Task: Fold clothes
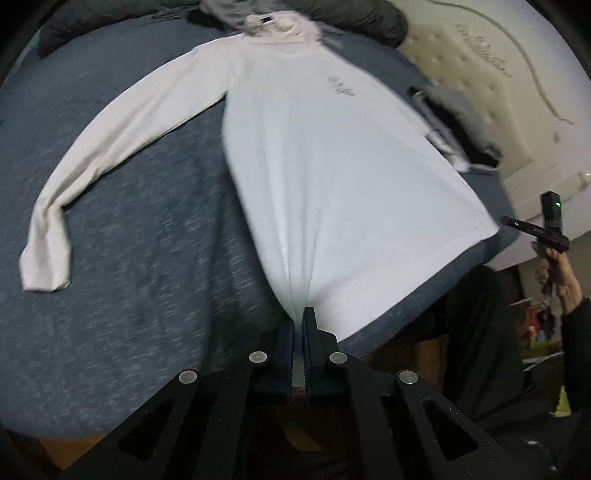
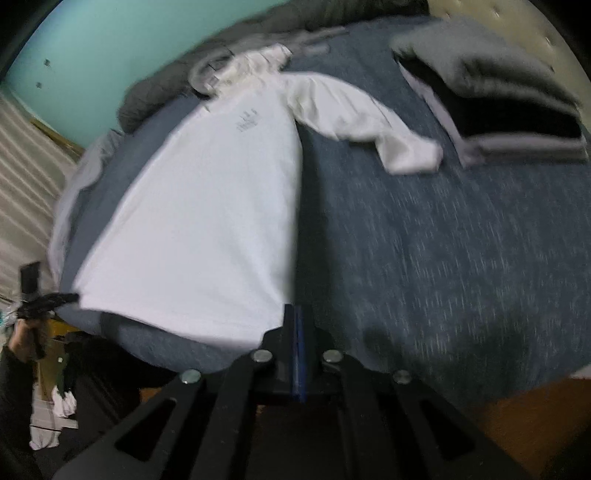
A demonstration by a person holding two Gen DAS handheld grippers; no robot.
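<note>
A white long-sleeved hooded shirt (image 1: 332, 184) (image 2: 207, 221) lies spread face up on a blue bed (image 1: 129, 295) (image 2: 443, 258), its hood (image 1: 277, 29) at the far end. My left gripper (image 1: 300, 314) is shut on the hem at one bottom corner, with white cloth bunched between its fingers; the right wrist view shows it at the far left (image 2: 68, 297). My right gripper (image 2: 295, 312) is shut at the other bottom corner, pinching the hem's edge; it shows at the right of the left wrist view (image 1: 508, 221). Both sleeves (image 1: 110, 147) (image 2: 362, 122) lie spread outward.
A stack of folded grey, black and white clothes (image 2: 498, 103) (image 1: 454, 122) sits on the bed near the tufted headboard (image 1: 480, 66). A dark grey blanket (image 1: 351, 14) lies past the hood. A person's hands (image 1: 565, 273) (image 2: 22, 339) hold the grippers. Clutter lies on the floor below the bed's edge.
</note>
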